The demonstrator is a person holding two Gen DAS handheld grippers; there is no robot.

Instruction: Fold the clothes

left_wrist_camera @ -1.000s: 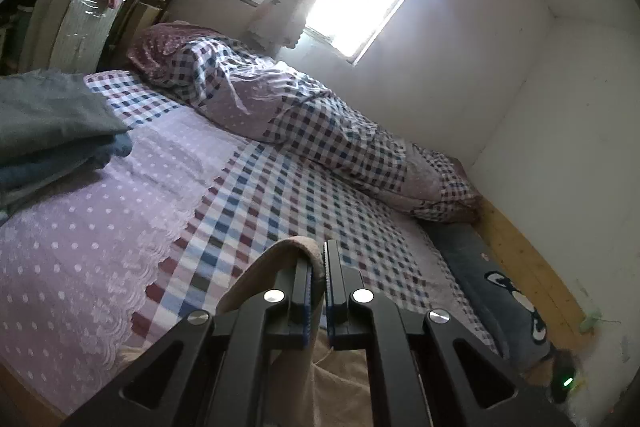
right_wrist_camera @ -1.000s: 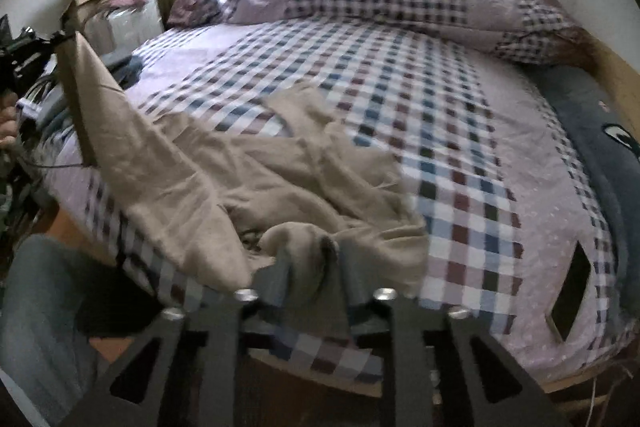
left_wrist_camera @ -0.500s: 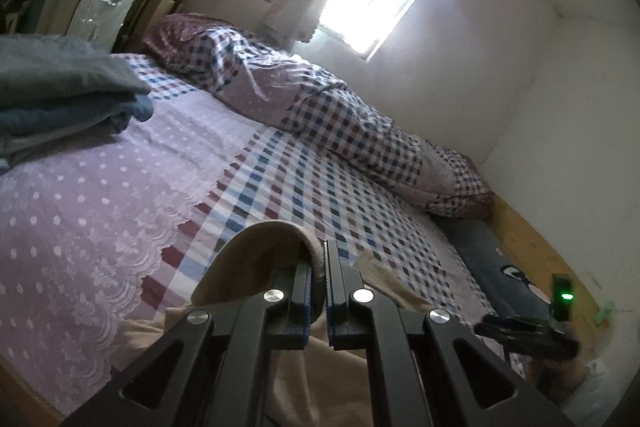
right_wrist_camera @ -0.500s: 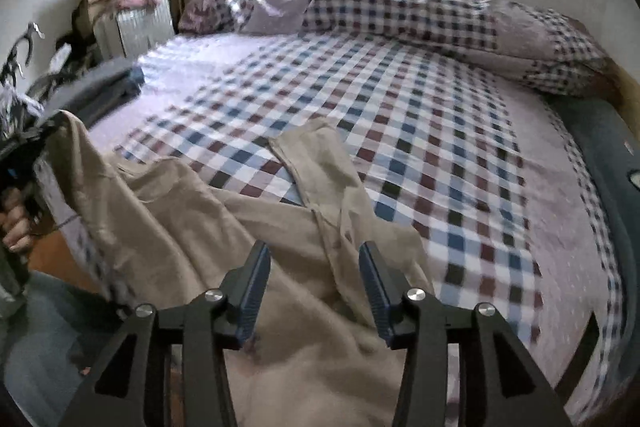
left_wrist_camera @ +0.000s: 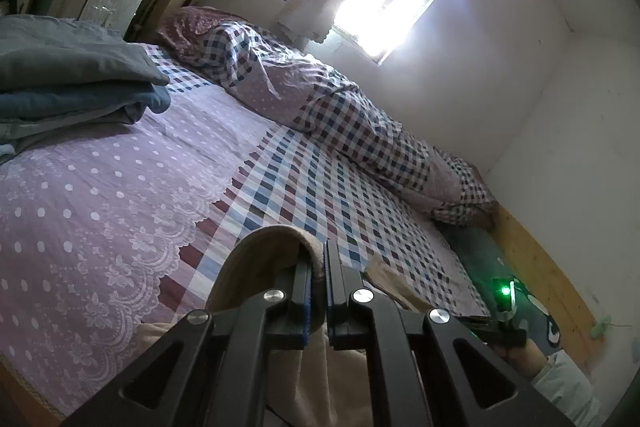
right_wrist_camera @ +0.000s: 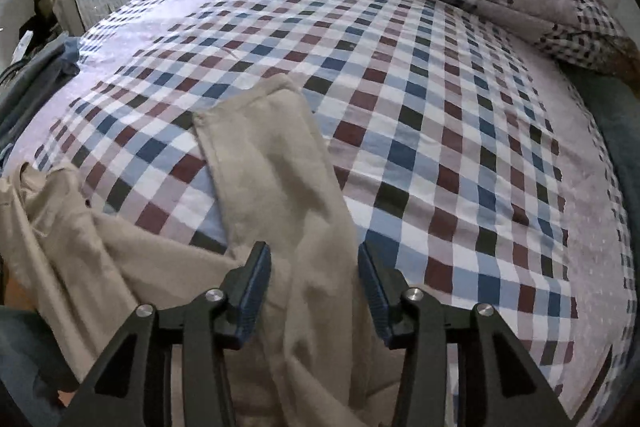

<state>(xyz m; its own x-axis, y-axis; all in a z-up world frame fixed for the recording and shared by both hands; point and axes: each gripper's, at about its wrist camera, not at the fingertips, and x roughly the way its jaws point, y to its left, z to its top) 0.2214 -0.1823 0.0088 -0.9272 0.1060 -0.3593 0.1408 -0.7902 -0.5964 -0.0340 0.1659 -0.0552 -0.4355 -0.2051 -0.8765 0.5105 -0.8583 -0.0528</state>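
From the left wrist view, we hold the left tool pressed together on a fold of the tan garment, which arches up just in front of the pads over the checked bedspread. A stack of folded grey and blue clothes sits on the bed's far left.

From the right wrist view, our right tool is closing, its pads not yet pressing the tan garment lying between them. One long section stretches flat across the bed; the rest bunches toward the near edge. We judge this garment is barely started: no clean fold shows yet.
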